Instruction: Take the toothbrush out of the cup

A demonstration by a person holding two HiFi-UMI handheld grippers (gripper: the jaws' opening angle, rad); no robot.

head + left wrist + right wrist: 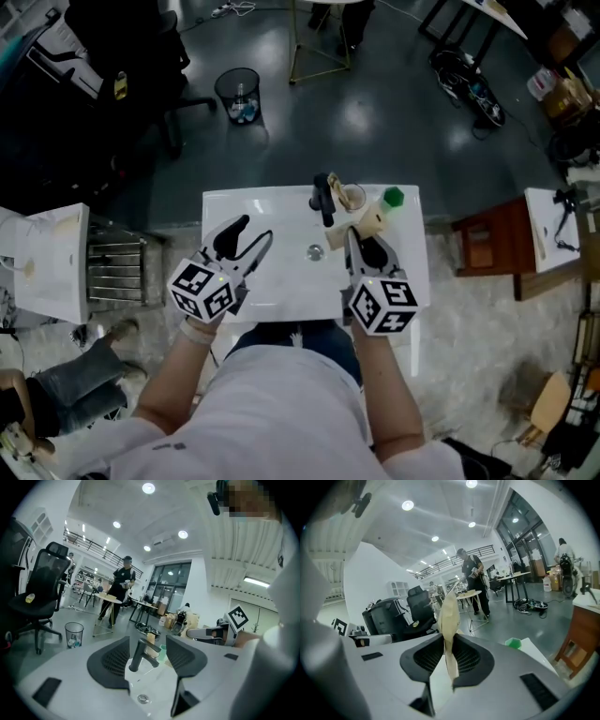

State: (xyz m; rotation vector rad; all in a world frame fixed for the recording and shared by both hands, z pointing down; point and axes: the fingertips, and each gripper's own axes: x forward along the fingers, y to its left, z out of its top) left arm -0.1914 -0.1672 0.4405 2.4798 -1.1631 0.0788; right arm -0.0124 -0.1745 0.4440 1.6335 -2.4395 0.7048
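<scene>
A clear cup (pixel 352 197) stands at the back of the white sink (pixel 272 211), just right of the black faucet (pixel 323 199). My right gripper (pixel 361 234) is shut on a flat cream-coloured toothbrush (pixel 371 222), held in front of the cup and clear of it. In the right gripper view the toothbrush (pixel 449 620) stands upright, pinched between the jaws of my right gripper (pixel 449 653). My left gripper (pixel 253 239) hovers open over the left of the basin with nothing in it. In its own view the left gripper (pixel 147 663) frames the faucet (pixel 140 654) between its jaws.
A small green object (pixel 394 197) sits at the sink's back right corner. The drain (pixel 315 251) lies mid-basin. A wire bin (pixel 237 94) and a black office chair (pixel 131 66) stand beyond. A wooden side table (pixel 487 244) is to the right. A person (pixel 123 581) stands farther off.
</scene>
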